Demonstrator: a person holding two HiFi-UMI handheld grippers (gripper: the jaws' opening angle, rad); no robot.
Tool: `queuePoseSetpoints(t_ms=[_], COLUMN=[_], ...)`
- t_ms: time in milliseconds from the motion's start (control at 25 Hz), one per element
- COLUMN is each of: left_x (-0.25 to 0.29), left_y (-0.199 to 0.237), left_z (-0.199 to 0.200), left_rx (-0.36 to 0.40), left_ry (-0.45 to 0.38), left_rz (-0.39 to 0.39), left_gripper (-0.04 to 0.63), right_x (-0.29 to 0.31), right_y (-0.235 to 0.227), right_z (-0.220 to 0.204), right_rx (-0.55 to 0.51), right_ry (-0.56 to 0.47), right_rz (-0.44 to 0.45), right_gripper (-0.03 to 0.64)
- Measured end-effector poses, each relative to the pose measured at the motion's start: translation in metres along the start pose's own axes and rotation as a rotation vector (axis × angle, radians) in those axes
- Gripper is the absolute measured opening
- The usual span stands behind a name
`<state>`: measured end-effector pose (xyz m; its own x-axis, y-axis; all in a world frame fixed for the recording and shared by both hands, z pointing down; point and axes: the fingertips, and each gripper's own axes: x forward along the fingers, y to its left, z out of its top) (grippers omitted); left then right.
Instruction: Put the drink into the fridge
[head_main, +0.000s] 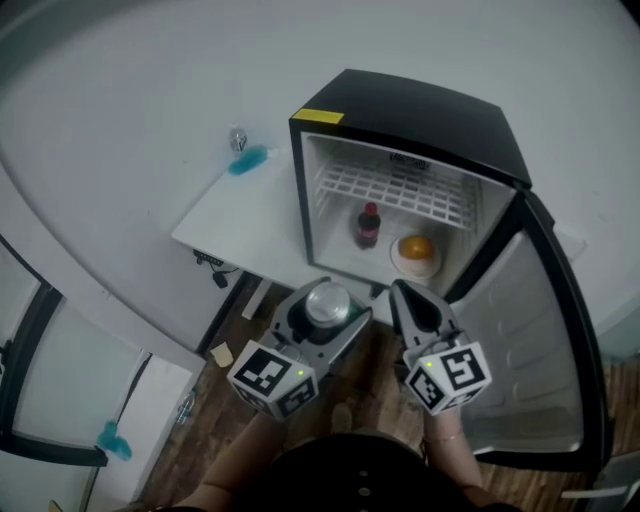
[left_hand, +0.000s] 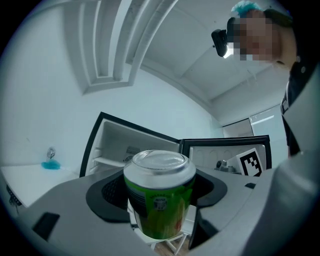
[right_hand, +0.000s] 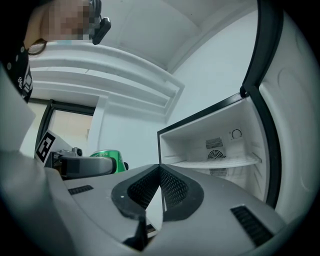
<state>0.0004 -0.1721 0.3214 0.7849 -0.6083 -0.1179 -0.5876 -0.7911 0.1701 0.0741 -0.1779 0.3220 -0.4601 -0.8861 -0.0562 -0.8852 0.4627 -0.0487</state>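
Drink first: the can stands upright, its long axis vertical and its silver top up, pinched at mid-body between the jaws of my left gripper; both pads press its green sides, and it touches nothing else. It hangs in the air just outside the fridge, whose mouth lies straight ahead of it and a little lower in the head view; the door is swung wide to my right, so nothing stands between can and opening. My left is the nearer hand for the job, as it already has the load; the move, as I judge it, is a plain push forward and down with the can kept vertical. Inside, a dark bottle stands on the floor of the fridge near the middle, and something orange sits just right of it, perhaps fruit in a bowl, though the view is too small to be sure; the bare floor left of the bottle looks the safest place. A wire shelf spans the upper part. My right gripper has its jaws pressed together on nothing, beside the left and near the door.
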Motion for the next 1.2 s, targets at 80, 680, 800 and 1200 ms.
queuePoseSetpoints(t_ms=[80,680,800,1200], left_x=[0.008,0.061,0.067,0.078], left_y=[0.005,0.021,0.025,0.038], left_z=[-0.001,-0.008,-0.008,-0.012], left_rx=[-0.026,0.001,-0.003,-0.035], left_ry=[0.004,0.016,0.020,0.032], left_rz=[0.009,-0.029,-0.024,-0.024], left_gripper=[0.330,0.330,0.330,0.330], right_x=[0.007,0.027,0.029,0.039], right_y=[-0.006,-0.049,-0.055,-0.056], right_z=[-0.001,-0.003,-0.003,-0.011], right_rx=[0.003,-0.009,-0.008,-0.014], right_ry=[0.002,-0.016,-0.017,0.024], right_rz=[0.005,-0.018,-0.019,-0.012], right_gripper=[0.008,0.008,0.008,0.008])
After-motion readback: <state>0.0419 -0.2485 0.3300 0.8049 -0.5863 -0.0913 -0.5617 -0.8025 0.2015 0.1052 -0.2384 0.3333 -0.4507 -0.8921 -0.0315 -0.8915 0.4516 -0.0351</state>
